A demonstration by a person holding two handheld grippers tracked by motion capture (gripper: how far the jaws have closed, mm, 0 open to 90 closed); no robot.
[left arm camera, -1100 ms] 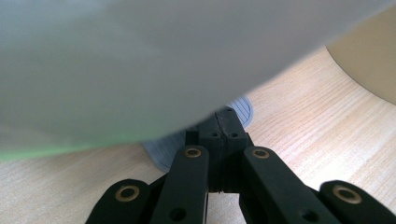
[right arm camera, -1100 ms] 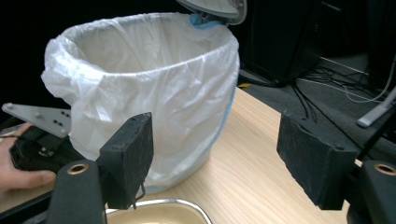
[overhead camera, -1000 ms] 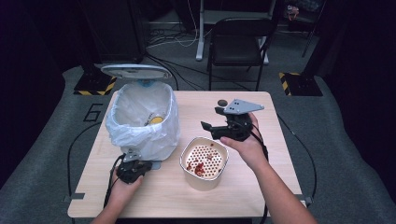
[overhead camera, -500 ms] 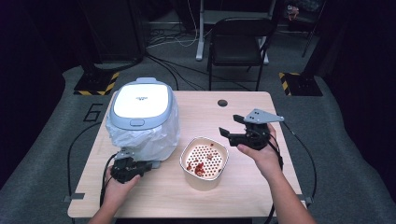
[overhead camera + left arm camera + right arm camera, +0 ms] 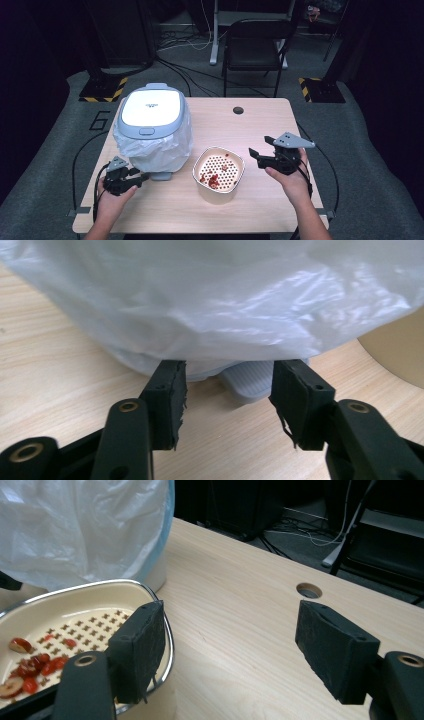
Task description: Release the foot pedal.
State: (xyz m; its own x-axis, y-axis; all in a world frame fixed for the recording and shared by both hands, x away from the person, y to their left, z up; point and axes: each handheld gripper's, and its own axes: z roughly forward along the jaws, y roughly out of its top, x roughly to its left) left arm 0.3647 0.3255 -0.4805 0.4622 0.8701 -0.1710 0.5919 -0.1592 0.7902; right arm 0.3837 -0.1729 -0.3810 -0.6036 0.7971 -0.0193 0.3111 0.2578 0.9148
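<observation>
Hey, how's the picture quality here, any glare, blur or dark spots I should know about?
High view: the table is well lit, the surrounding room falls into darkness, and the bin lid is washed out. Left gripper view: bright sheen on the plastic bag, near jaw bases soft. Right gripper view: sharp on the strainer bowl, dim background.

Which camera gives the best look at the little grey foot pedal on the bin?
The left gripper view: the pedal lies close up, ribbed top visible, just beyond the open left gripper. The high view shows it small at the base of the bin, under the bag. In the right gripper view I can't make it out.
</observation>
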